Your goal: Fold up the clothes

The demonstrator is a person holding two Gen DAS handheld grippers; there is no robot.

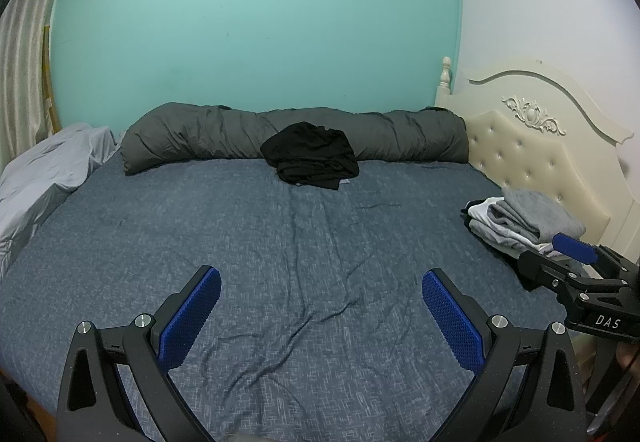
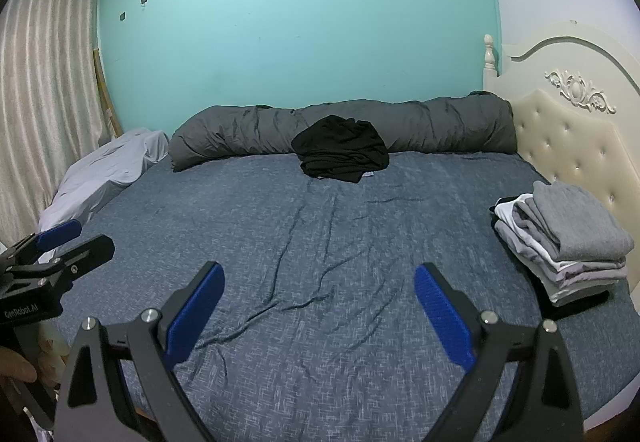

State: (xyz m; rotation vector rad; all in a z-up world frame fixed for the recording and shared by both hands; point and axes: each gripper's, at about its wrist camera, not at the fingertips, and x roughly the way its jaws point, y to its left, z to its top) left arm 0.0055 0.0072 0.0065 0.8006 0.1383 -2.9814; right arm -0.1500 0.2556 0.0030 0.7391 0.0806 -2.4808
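Left tongs (image 1: 321, 316) agape | right tongs (image 2: 319, 312) agape | bed (image 2: 320, 242): black garment (image 2: 344, 155), folded stack (image 2: 568, 242)

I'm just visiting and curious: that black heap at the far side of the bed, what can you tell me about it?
The black garment is a crumpled, unfolded bundle of soft, thin-looking cloth, with loose folds and a small pale tag showing at its near right edge. It lies on the blue bedsheet, with its far side against the long rolled grey duvet. Nothing holds it; both hand-held grippers are open and well short of it. What kind of garment it is cannot be told.
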